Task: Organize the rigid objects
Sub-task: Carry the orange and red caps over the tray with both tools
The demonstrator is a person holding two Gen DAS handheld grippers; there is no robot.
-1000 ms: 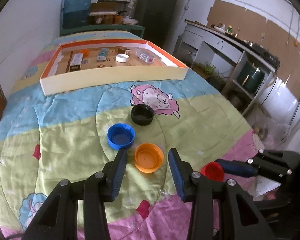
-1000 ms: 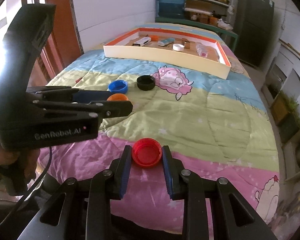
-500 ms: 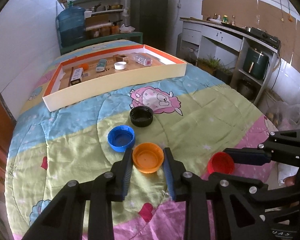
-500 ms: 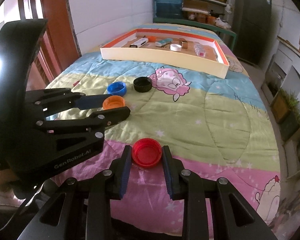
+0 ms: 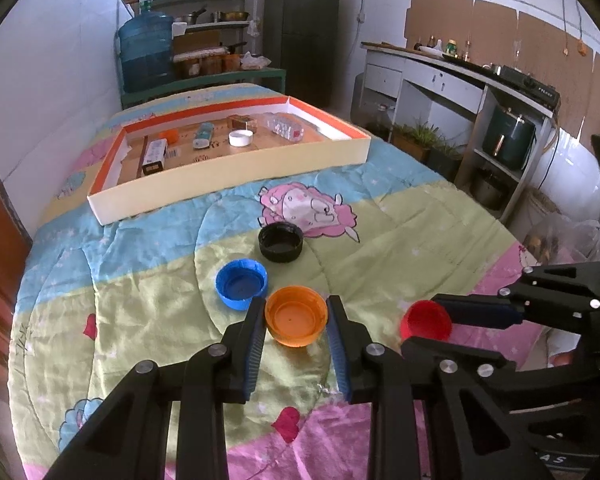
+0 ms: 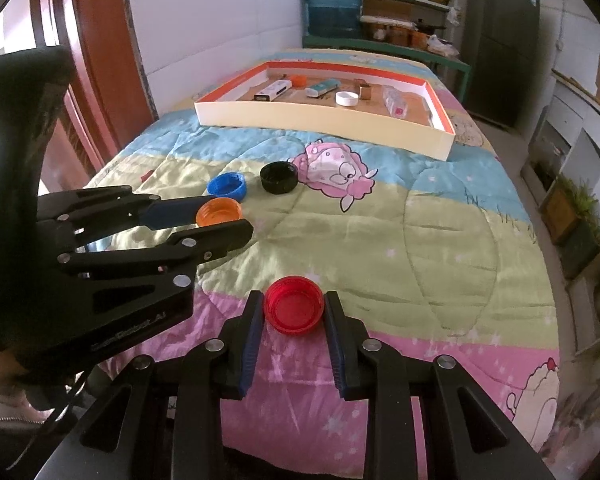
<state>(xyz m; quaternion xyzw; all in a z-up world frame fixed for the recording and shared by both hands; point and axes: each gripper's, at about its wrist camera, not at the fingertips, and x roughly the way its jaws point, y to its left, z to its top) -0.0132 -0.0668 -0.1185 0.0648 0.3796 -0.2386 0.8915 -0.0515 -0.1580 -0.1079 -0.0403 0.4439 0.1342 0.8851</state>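
Note:
My left gripper (image 5: 296,312) is shut on an orange cap (image 5: 296,321), its blue pads pressed to both sides; the same cap (image 6: 219,211) shows at the left of the right wrist view. My right gripper (image 6: 293,306) is shut on a red cap (image 6: 294,310), which also shows as the red cap (image 5: 425,320) at the right of the left wrist view. A blue cap (image 5: 241,283) and a black cap (image 5: 281,242) lie open side up on the quilt just beyond the orange one. Farther back lies a shallow cream and orange box (image 5: 236,178).
The box holds a white cap (image 5: 240,137), a small orange cap (image 5: 169,135), a clear bottle (image 5: 286,128) and other small packs. The colourful quilt (image 5: 380,248) covers the whole bed. A wooden door (image 6: 100,60) stands left; a counter (image 5: 460,80) and shelves lie right.
My left gripper closed its fingers onto the orange cap and tilted slightly. The right gripper kept still with the red cap in it.

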